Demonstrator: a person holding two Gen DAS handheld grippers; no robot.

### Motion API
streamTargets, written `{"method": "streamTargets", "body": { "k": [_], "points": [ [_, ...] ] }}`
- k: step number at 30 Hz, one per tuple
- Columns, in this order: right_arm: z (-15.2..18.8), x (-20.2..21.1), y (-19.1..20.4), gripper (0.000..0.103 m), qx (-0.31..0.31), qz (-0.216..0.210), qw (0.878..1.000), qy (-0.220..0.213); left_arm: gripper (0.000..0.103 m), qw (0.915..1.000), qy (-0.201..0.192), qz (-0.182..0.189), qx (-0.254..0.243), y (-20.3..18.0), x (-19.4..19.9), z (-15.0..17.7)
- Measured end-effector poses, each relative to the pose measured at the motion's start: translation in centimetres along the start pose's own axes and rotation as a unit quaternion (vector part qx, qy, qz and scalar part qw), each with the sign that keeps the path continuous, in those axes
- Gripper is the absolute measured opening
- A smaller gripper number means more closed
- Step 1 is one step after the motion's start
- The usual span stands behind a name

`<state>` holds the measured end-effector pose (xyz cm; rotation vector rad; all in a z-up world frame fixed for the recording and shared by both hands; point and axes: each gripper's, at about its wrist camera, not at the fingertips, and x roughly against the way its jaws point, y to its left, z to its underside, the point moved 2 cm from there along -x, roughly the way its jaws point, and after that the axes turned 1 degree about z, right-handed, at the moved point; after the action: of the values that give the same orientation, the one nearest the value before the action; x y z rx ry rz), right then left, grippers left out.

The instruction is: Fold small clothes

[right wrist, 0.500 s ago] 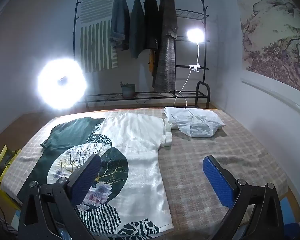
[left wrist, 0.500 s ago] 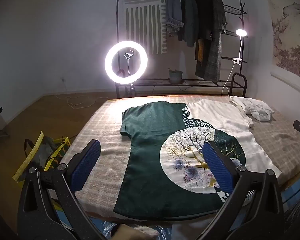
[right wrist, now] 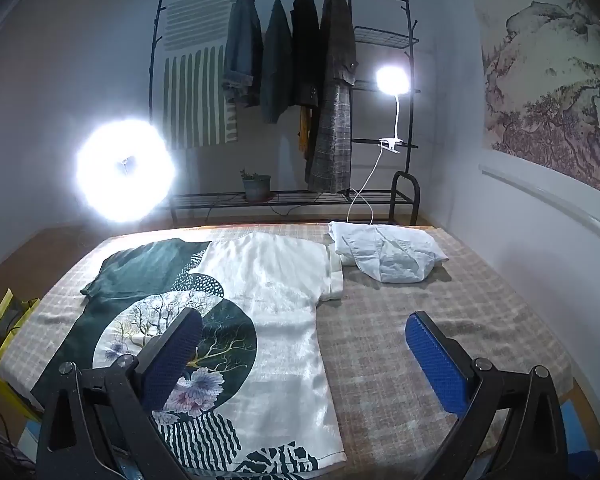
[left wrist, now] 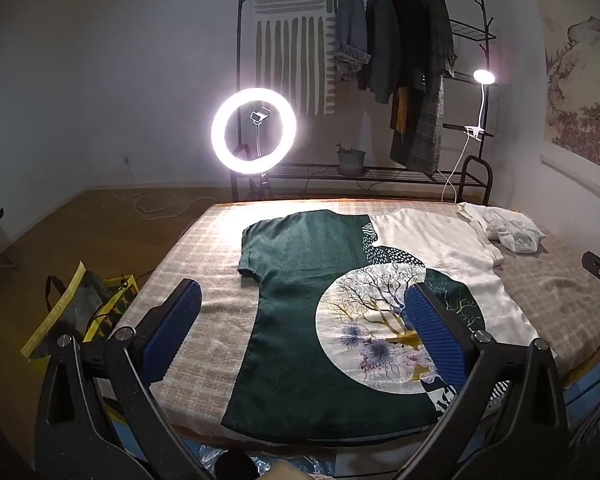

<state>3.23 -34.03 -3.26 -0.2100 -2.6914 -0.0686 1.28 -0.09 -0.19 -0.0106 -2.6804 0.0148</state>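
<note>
Both the left gripper point(left wrist: 302, 330) and right gripper point(right wrist: 304, 360) hover wide apart, empty, above the near edge of the flat shirt point(left wrist: 300, 304).

Dim room, lit by a ring light point(left wrist: 253, 130) and a clip lamp point(left wrist: 483, 76); in the right wrist view both blow out into white glare. Fisheye bends the walls, corners go black, focus is sharp on the bed point(left wrist: 204, 248).
</note>
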Motion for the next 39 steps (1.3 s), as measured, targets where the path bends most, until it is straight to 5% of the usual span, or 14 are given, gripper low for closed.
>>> {"method": "streamTargets", "body": {
  "k": [39],
  "points": [
    [0.52,-0.37,0.26,0.103,-0.002,0.003,1.0,0.001,0.103,1.0,-0.005,0.002,0.002,-0.07,0.26,-0.07]
  ]
}}
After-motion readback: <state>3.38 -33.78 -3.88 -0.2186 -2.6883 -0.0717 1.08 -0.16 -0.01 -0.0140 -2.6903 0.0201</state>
